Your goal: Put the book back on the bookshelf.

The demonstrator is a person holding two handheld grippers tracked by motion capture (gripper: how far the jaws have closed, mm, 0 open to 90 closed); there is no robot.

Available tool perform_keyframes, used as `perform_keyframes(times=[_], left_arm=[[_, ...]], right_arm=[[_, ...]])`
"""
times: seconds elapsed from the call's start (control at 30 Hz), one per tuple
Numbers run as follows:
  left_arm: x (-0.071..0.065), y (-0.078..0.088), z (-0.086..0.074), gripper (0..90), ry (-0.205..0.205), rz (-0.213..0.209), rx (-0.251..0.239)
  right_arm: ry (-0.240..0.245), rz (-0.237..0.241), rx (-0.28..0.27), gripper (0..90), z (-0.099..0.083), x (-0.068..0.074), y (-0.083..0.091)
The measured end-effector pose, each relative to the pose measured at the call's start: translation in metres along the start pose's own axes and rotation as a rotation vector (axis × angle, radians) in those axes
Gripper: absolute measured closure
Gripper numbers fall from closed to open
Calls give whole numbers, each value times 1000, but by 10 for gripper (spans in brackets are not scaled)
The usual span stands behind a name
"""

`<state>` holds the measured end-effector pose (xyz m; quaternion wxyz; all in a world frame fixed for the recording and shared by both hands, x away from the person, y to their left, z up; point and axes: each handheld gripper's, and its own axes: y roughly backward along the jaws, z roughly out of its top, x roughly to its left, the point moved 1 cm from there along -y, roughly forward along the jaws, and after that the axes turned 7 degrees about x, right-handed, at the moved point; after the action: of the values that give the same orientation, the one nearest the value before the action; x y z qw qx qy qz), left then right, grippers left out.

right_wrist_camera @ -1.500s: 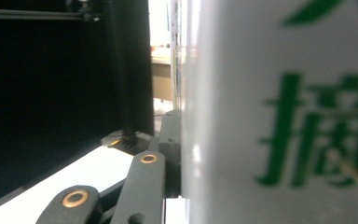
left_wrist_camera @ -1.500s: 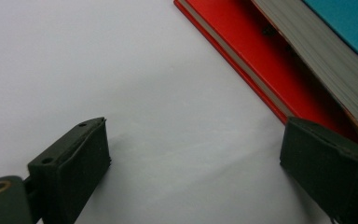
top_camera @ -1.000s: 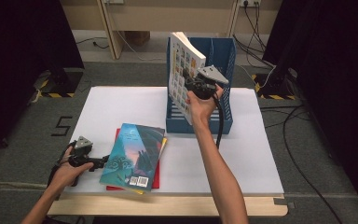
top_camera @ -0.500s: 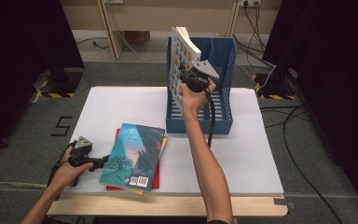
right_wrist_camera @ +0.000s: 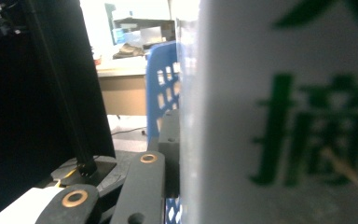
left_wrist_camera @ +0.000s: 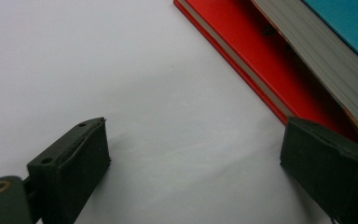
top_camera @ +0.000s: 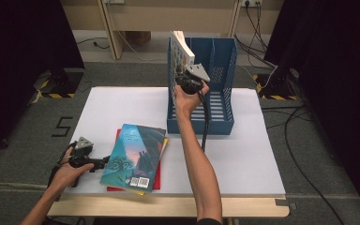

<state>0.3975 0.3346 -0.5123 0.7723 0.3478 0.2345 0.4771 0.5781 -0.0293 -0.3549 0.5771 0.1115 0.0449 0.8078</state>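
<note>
A white bench (top_camera: 122, 108) carries a blue file rack (top_camera: 225, 89) and stacked books (top_camera: 136, 159). Over the rack, the right gripper (top_camera: 183, 77) pinches a white book (top_camera: 182, 47) upright; the left gripper (top_camera: 104, 161) rests spread beside the stack

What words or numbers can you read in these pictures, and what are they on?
"5": black mark on the grey floor left of the white table.
"摘": large green character on the white book cover held in the right tongs.
Teal book: barcode and cover print too small to read.
</note>
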Motion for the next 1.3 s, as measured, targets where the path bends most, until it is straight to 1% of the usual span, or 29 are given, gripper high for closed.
perform_keyframes(times=[0.07, 0.1, 0.27, 0.33, 0.47, 0.5, 0.6, 0.67, 0.73, 0.87, 0.97, 1.1, 1.17, 1.2, 1.23, 1.27, 1.3], left_arm=[[0, 0, 0, 70, 0, 0, 0], [0, 0, 0, 70, 0, -1, 0], [0, 0, 0, 69, 0, -1, 0], [0, 0, 0, 69, 0, -1, 0], [0, 0, 0, 69, 0, -2, 0], [0, 0, 0, 69, 0, -2, 0], [0, 0, 0, 69, 0, -3, 0], [0, 0, 0, 68, 0, -2, 0], [0, 0, 0, 67, 0, -2, 0], [0, 0, 0, 67, 0, -1, 0], [0, 0, 0, 67, -1, -1, 0], [0, 0, 0, 67, 0, -2, 0], [0, 0, 0, 67, 0, -1, 0], [0, 0, 0, 67, 0, -2, 0], [0, 0, 0, 67, 0, -1, 0], [0, 0, 0, 67, 0, -1, 0], [0, 0, 0, 67, -1, -1, 0]], right_arm=[[-3, 0, 0, 741, -2, -1, -2], [-6, -5, 10, 741, -6, -1, -5], [-11, -7, 9, 741, -14, 1, -11], [2, -13, 9, 741, -20, 2, -15], [4, -19, 27, 741, -27, 2, -19], [-2, -22, 34, 740, -32, 0, -21], [-8, -29, 31, 740, -36, 0, -22], [12, -26, 36, 739, -36, -1, -21], [22, -25, 61, 736, -36, -2, -18], [28, -20, 70, 732, -39, -2, -15], [52, -1, 76, 728, -45, -3, -9], [47, 13, 85, 717, -45, -4, -7], [74, 26, 96, 701, -43, -3, -6], [77, 41, 109, 679, -44, 0, -3], [67, 55, 117, 662, -43, 0, -2], [67, 55, 117, 662, -43, 0, -2], [63, 68, 126, 650, -43, 1, 0]])
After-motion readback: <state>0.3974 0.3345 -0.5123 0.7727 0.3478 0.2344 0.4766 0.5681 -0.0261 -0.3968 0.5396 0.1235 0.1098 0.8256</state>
